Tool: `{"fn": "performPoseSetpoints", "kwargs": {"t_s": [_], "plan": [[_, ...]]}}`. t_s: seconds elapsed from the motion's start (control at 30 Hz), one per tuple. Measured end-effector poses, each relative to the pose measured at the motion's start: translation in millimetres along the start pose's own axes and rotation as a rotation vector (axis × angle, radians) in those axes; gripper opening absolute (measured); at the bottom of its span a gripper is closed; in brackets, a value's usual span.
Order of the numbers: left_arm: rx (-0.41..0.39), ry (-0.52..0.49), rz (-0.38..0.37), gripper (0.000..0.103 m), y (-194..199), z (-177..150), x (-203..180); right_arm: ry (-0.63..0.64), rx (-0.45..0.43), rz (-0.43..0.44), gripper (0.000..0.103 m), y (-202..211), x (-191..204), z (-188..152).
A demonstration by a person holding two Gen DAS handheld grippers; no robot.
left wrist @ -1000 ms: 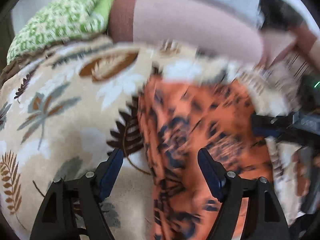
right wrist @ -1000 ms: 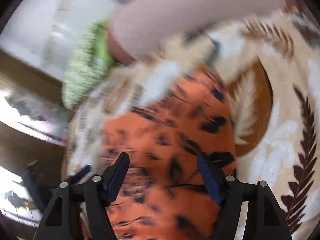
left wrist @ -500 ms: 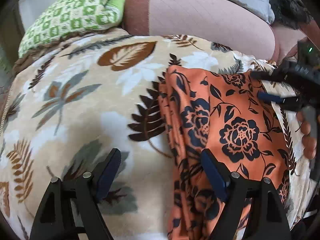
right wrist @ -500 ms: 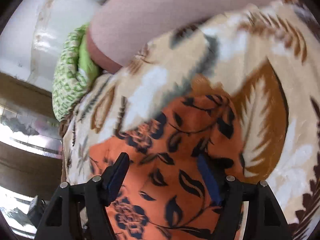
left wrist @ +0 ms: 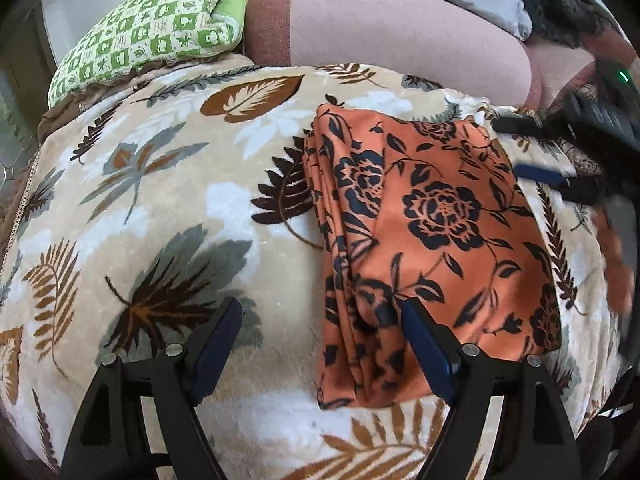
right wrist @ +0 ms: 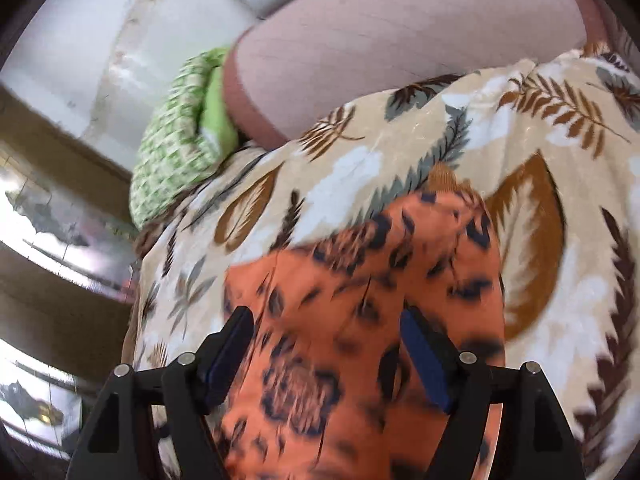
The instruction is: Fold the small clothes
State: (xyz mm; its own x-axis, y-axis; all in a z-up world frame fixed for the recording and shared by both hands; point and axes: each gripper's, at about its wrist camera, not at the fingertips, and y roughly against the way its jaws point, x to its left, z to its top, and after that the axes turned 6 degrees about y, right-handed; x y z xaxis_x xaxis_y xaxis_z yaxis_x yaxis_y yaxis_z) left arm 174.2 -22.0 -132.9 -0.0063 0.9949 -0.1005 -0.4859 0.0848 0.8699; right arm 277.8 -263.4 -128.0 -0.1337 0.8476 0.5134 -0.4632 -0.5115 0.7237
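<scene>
A: Left hand-held gripper status?
B: Jaws wide, nothing between the pads. Right pad sits over the near edge of the orange floral cloth, no pinch that I can see. Left pad is over bare blanket.
A: Right hand-held gripper?
B: Jaws opening, cloth lies below and between them, pads not pressing on it. View is motion-blurred.
A: Change from a second ago?
B: Left view was smeared then, with the cloth bunched and blurred. Now it is sharp and the cloth lies flat, folded into a rough rectangle with stacked layers along its left edge. More of it shows in the frame than before. In the left view the right hand-held gripper has gone to the far right edge, beside the cloth's far right corner; half a second ago it reached over that corner.
A: Containers?
B: None visible. Cloth rests straight on the leaf-print blanket.
A: Edges, room?
B: Wide bare blanket left of the cloth. Green patterned cushion at far left, well apart from it. A person's leg runs along the blanket's far edge, near the cloth's top edge. Blanket's left edge drops off in the right view.
</scene>
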Motion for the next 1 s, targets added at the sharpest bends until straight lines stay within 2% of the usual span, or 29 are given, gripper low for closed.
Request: {"fn": "performPoseSetpoints", "kwargs": {"t_s": [0.1,0.17,0.23,0.37,0.4,0.43,0.47,0.5,0.63,0.73,0.8,0.87,1.0], "plan": [[0.001,-0.007,0.001,0.083,-0.8,-5.9,-1.7,-0.053,0.054,0.009,0.079,-0.7,-10.5,-35.9],[0.040,-0.012,0.011,0.083,-12.9,-11.4,-3.0,-0.081,0.088,0.005,0.080,-16.8,-22.7,-52.4],[0.084,-0.019,0.029,0.083,-27.2,-17.1,-3.8,-0.111,0.067,0.018,0.080,-12.7,-23.9,-51.7],[0.071,0.007,0.010,0.083,-23.8,-19.0,-0.5,-0.077,0.002,0.033,0.080,8.8,-7.7,-45.1],[0.065,0.016,0.003,0.083,-21.5,-19.0,0.1,-0.079,-0.010,0.020,0.086,7.1,-10.9,-47.0],[0.064,0.015,0.005,0.083,-20.4,-19.7,-0.8,-0.104,0.030,-0.024,0.087,-8.2,-22.3,-51.5],[0.064,0.013,0.008,0.083,-18.0,-21.0,-1.8,-0.102,0.054,-0.024,0.087,-16.9,-27.4,-55.0],[0.060,0.013,0.009,0.083,-13.4,-22.9,-2.6,-0.079,0.041,-0.033,0.086,-15.4,-26.0,-56.2],[-0.037,0.019,0.002,0.084,30.0,-31.9,-4.4,0.066,-0.055,-0.137,0.087,42.8,22.7,-65.2],[-0.103,0.054,0.014,0.099,62.9,-43.8,-4.9,0.214,-0.125,-0.253,0.088,90.2,57.4,-95.9],[-0.138,0.061,0.022,0.099,81.2,-53.0,-6.3,0.238,-0.131,-0.298,0.091,113.6,65.9,-122.9],[-0.143,0.062,0.026,0.099,92.4,-60.4,-6.6,0.244,-0.129,-0.303,0.101,133.6,70.4,-151.2],[-0.167,0.052,0.060,0.099,112.6,-74.5,-9.5,0.269,-0.149,-0.366,0.103,157.3,76.5,-193.8]]}}
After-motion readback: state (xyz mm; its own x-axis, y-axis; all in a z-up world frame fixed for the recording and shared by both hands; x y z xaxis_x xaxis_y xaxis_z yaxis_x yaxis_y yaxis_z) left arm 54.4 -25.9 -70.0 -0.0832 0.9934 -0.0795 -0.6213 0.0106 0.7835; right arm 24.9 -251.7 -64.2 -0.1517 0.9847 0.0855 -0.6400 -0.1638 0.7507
